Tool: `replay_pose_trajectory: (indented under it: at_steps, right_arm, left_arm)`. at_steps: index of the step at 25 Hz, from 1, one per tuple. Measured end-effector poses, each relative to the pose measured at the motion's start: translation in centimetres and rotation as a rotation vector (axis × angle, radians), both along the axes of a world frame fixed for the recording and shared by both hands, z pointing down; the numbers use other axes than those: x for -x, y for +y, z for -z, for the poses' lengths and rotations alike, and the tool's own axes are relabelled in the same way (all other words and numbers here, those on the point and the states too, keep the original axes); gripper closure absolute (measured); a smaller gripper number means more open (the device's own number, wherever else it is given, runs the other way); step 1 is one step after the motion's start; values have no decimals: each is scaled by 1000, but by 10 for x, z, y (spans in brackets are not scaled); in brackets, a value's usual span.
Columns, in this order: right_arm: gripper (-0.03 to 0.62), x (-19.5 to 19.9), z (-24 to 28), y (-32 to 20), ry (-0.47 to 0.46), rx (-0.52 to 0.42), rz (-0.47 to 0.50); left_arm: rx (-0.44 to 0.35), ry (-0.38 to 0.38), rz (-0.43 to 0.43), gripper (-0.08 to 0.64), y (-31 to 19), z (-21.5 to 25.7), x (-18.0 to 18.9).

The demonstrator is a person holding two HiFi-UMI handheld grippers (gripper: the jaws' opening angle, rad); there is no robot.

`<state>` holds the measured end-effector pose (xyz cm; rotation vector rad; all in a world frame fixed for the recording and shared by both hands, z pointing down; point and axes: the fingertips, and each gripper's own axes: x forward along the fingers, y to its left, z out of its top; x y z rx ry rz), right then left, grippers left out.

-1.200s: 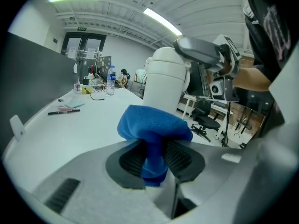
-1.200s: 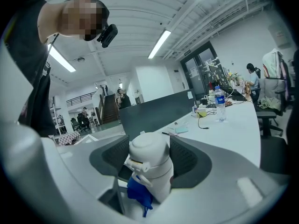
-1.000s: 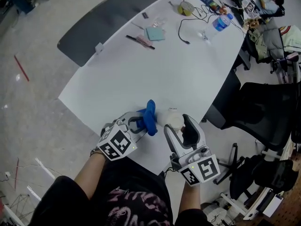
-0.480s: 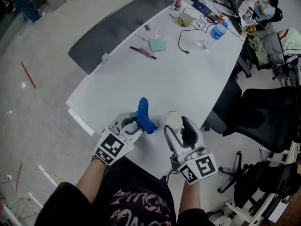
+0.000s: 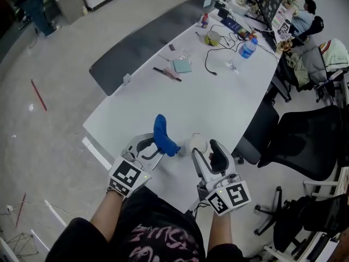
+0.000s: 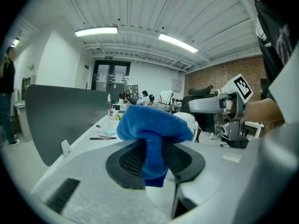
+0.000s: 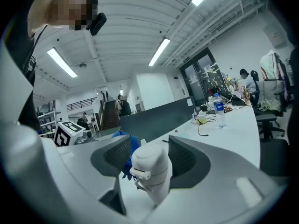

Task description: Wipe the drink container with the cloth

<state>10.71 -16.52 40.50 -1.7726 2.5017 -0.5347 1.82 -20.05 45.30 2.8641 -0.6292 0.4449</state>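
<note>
The left gripper [image 5: 151,148] is clenched on a blue terry cloth [image 6: 152,125], whose soft fold mushrooms over the jaw tips. Just to its right, the right gripper [image 5: 203,150], jaws just now closing, grasps the smooth, rounded white drink container [image 7: 150,169] between ribbed black pads. Both claws hang over the near end of the white table [image 5: 212,102]. Its edge runs close behind them and bare top stretches ahead. A black chair [image 5: 305,141] stands beyond the right claw.
</note>
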Motion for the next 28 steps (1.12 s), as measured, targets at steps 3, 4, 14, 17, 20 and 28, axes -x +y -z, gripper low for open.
replay_pose_trajectory:
  at_steps: [3,4,14,17,20,28]
  right_arm:
    - [345,-3,6,5,7,-13,-2]
    - [349,-4,8,7,9,-18,-4]
    - [435,-20,25,17,37,-56,-43]
    - [451,-23,31,19,46,-71,-52]
    - [481,-27,36,24,59,-75,-60]
    - [518,-36,51,35,70,-88,-77]
  left_arm:
    - [-16,18,17,456,3,14,-1]
    - [-20,24,26,456,3,18,-1]
    - [-68,39,118,457,5,48,0]
    - [-81,45,144,457,8,55,4]
    - [-96,54,173,457,11,64,6]
    - [-130,77,228,457,25,87,14]
